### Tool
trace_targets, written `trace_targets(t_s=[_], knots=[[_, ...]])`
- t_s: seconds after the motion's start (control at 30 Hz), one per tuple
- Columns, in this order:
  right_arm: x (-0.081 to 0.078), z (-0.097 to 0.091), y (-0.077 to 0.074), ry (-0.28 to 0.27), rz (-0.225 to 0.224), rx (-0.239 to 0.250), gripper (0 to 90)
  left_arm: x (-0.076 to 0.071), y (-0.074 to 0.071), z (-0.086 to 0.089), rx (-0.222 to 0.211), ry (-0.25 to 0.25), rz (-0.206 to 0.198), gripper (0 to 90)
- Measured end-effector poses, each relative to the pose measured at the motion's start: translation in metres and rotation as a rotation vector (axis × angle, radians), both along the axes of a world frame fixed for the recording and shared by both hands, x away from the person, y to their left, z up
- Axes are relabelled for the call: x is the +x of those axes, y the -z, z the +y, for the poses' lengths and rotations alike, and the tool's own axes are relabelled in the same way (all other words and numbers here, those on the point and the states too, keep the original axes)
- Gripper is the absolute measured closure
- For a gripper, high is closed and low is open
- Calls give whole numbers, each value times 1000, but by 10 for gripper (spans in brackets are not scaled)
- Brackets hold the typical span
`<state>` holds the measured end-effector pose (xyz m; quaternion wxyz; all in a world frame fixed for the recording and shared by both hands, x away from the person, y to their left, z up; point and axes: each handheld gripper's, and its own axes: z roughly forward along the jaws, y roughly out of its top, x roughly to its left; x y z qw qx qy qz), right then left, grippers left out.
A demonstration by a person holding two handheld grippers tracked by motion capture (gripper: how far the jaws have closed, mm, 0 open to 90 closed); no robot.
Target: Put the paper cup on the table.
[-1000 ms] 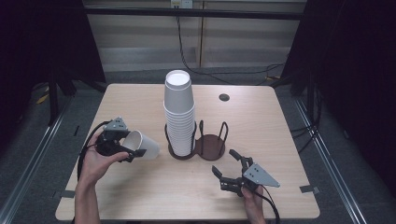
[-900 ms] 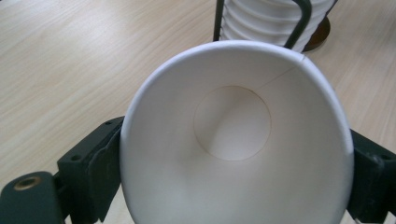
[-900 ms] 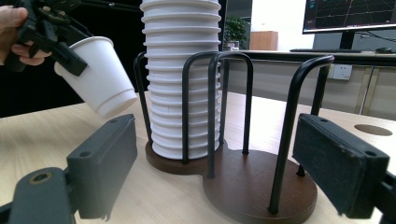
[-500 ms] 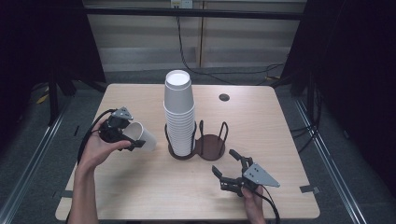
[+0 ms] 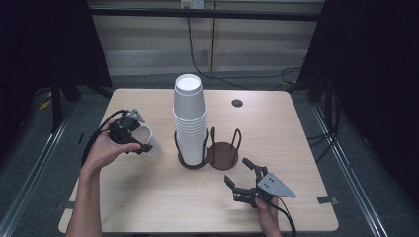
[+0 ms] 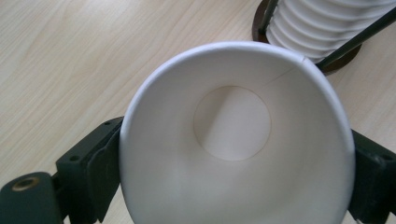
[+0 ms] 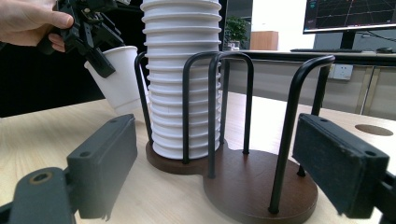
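Observation:
A single white paper cup (image 5: 148,141) (image 6: 233,149) (image 7: 119,77) hangs tilted above the left of the table, and my left gripper (image 5: 132,136) is shut on its rim, mouth towards the gripper's camera. A tall stack of white cups (image 5: 189,118) (image 7: 182,74) stands in the left ring of a dark double cup holder (image 5: 222,154) (image 7: 261,186). The holder's right ring holds nothing. Near the front edge my right gripper (image 5: 242,175) (image 7: 212,163) rests open, jaws facing the holder, nothing between them.
The wooden table (image 5: 148,197) has a small round grommet hole (image 5: 237,103) at the back right. Cables trail from both grippers. Dark floor and metal rails surround the table.
My left gripper has lifted the cup and turned it, so it tilts more upright and sits slightly farther back. The right gripper has not moved.

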<state>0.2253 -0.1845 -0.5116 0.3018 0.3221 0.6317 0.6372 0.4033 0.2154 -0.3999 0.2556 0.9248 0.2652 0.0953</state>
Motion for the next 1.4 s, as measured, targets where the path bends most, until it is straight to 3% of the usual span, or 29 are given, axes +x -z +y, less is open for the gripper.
trace_targets(t_s=[0.13, 0.23, 0.37, 0.47, 0.7, 0.77, 0.9, 1.0, 1.03, 1.2, 1.4], knots=[[0, 0, 0, 0, -1, 0, 132, 6, 4, -1, 58, 18, 23, 92], [0, 0, 0, 1, 0, 0, 133, 9, 8, -6, 67, -2, 45, 91], [0, 0, 0, 0, -1, -1, 132, 10, 11, -11, 74, 15, 51, 87], [0, 0, 0, 1, -2, -1, 132, 12, 16, -15, 107, 21, 43, 83], [0, 0, 0, 1, 0, -2, 132, 10, 20, -22, 88, 17, 1, 68], [0, 0, 0, 1, -1, -2, 132, 11, 20, -22, 103, 31, 2, 65], [0, 0, 0, 0, -1, -1, 132, 9, 24, -24, 66, 3, 6, 60], [0, 0, 0, 2, 0, -1, 132, 10, 25, -26, 86, 30, 6, 57], [0, 0, 0, 4, 0, -1, 132, 9, 26, -28, 68, 12, 9, 56], [0, 0, 0, 1, -1, 0, 132, 11, 28, -33, 121, 51, 31, 51], [0, 0, 0, 2, -1, 0, 132, 10, 31, -33, 124, 44, 36, 49]])
